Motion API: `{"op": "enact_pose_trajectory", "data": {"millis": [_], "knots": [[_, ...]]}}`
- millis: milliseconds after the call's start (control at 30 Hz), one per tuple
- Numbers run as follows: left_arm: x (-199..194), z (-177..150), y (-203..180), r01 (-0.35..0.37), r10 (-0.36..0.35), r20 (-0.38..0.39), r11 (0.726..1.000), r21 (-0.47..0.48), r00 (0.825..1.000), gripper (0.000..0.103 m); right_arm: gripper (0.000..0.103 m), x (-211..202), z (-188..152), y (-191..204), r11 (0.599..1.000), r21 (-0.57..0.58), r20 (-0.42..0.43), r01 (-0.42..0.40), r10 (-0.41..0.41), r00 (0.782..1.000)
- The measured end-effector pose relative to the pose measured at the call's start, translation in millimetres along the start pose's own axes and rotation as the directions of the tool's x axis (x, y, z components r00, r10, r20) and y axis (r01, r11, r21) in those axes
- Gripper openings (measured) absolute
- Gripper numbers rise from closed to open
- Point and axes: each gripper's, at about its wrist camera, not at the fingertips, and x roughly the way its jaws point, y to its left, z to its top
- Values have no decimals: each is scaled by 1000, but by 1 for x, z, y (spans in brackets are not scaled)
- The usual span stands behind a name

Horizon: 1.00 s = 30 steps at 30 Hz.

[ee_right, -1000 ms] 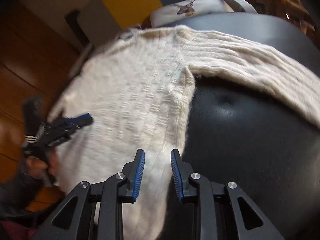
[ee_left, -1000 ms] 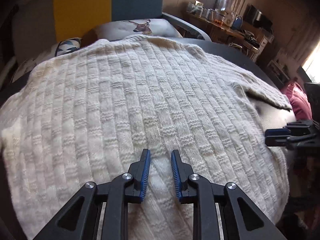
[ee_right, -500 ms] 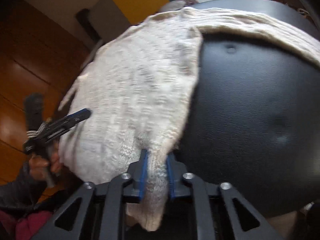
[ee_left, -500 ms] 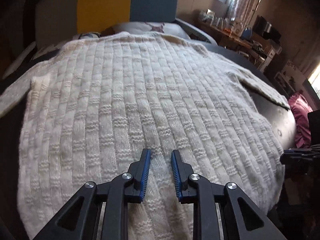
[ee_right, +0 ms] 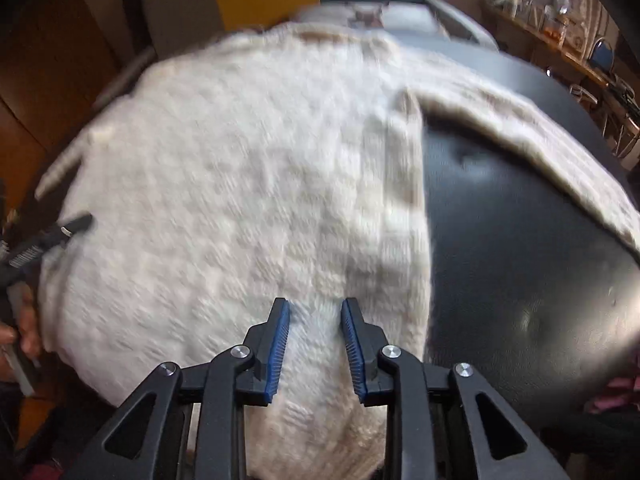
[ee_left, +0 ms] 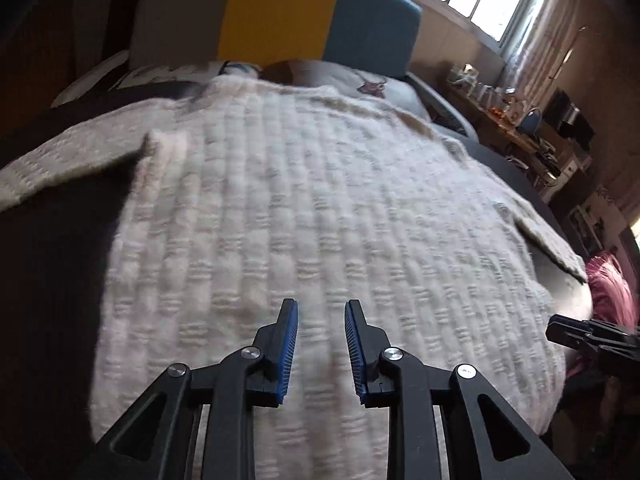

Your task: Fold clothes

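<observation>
A black padded surface (ee_right: 520, 240) is seen underneath everything, and most of it is covered by a cream knitted sweater (ee_left: 304, 216) that is spread flat, back or front up. One sleeve (ee_right: 532, 128) is laid out across the bare black padding on the right, and the other sleeve (ee_left: 60, 156) is stretched away to the left. Beyond the sweater, a chair back (ee_left: 280, 12) in grey, yellow and teal panels is seen, with a printed cushion (ee_left: 360, 84) set against it. A cluttered side table (ee_left: 508, 112) is visible under the window at the far right.

The left gripper (ee_left: 321, 344) is held just above the hem of the sweater, near its middle; its blue-padded fingers are parted by a moderate gap and nothing is held between them. The right gripper (ee_right: 314, 344) is positioned over the hem near the sweater's right side edge; its fingers are likewise parted, with knit fabric seen in the gap, and whether the cloth is touched cannot be told because of blur. In the right wrist view, a hand (ee_right: 24, 320) is seen beneath the left gripper at the left edge.
</observation>
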Motion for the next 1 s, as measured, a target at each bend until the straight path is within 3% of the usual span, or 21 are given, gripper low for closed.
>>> {"op": "enact_pose_trajectory", "data": {"millis": [200,367,500,633,767,900,1000], "knots": [[-6,-8,22,55,-55,-15,998,-9,998,25,27,-12,54,-4,994,-21,86,-107,108,990],[-2,71,20,92,-90,60,995,-34,994,27,27,-18,104,-7,981,-43,159,-191,195,968],[23,145,7,97,-97,115,995,2,989,29,27,12,181,-20,986,-23,202,-162,164,966],[78,203,-27,104,-115,105,990,100,988,29,27,59,233,-41,988,5,170,-157,154,973],[141,233,-69,117,-127,35,970,212,991,29,27,86,252,-65,995,46,149,-84,77,986],[193,246,-116,134,-136,-19,936,326,991,28,25,101,242,-103,988,153,132,-3,-17,991],[225,249,-134,43,-41,-13,933,357,999,28,19,99,232,-117,982,181,196,-46,10,981]]}}
